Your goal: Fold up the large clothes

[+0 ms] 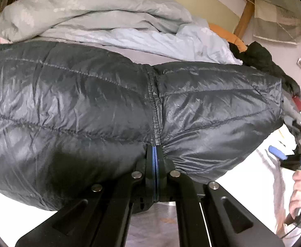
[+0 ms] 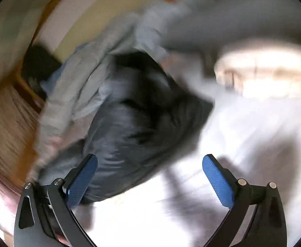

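The left gripper [image 1: 155,154] has its fingers pinching the jacket [image 1: 88,103] hem at the zip, anchoring it on the bed [image 2: 243,133]; the right gripper [image 2: 150,181], fingers spread and empty, is free to take another edge

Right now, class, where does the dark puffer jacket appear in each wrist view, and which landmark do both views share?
Left wrist view: the dark puffer jacket fills the middle, its hem pinched in the left gripper.
Right wrist view: blurred, centre-left, beyond the open right gripper.
Shared landmark: the pale blue-grey duvet behind the jacket.
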Tool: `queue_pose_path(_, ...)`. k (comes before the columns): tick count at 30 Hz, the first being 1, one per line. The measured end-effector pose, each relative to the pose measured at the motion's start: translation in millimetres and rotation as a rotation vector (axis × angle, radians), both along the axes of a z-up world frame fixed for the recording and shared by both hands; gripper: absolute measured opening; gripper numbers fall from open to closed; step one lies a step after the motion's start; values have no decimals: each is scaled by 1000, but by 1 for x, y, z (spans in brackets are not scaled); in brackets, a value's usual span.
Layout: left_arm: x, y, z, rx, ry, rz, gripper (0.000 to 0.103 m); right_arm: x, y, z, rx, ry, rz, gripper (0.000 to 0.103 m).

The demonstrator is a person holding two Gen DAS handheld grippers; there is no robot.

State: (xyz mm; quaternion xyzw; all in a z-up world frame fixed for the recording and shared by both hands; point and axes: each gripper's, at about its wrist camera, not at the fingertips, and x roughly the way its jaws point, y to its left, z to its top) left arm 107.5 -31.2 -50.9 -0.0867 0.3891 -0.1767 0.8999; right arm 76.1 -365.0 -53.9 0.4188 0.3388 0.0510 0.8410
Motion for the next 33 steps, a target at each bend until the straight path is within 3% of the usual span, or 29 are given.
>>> queue_pose_path(2, 0, 0, 0, 9, -3, 1, 4, 4, -9, -12, 82, -21, -29, 103)
queue_pose_path(5, 1, 0, 1, 2, -2, 1, 4, 4, -2, -1, -37, -151, -13, 103)
queue_pose_path(7, 2, 0, 0, -5, 0, 1, 4, 7, 1, -2, -29, -196, 16, 103)
queue_pose_path(10, 2, 1, 1, -6, 0, 0, 4, 24, 3, -18, 53, -140, 21, 103)
queue_pose_path(14, 1, 3, 0, -15, -2, -2, 4, 32, 16, -17, -96, -162, -23, 103)
queue_pose_path(17, 1, 6, 0, -24, 0, -5, 4, 37, 20, -16, -122, -145, 6, 101)
queue_pose_path(20, 0, 8, 0, -37, -4, -11, 4, 33, 15, -21, -53, -143, 12, 77)
queue_pose_path(21, 0, 9, 0, -39, -5, -12, 4, 31, 13, -23, -44, -140, 27, 63)
queue_pose_path(22, -1, 9, 1, -39, -8, -13, 4, 31, 17, -21, -57, -132, 36, 50)
queue_pose_path(25, -6, 9, 6, -50, -37, -33, 2, 22, 27, -8, -172, -132, 18, 33)
queue_pose_path(28, -16, 7, 13, -61, -70, -67, 1, 10, 31, 10, -232, -148, -8, 26)
queue_pose_path(33, -36, -6, 31, -84, -97, -100, 1, -31, 35, 65, -346, -222, -10, 25)
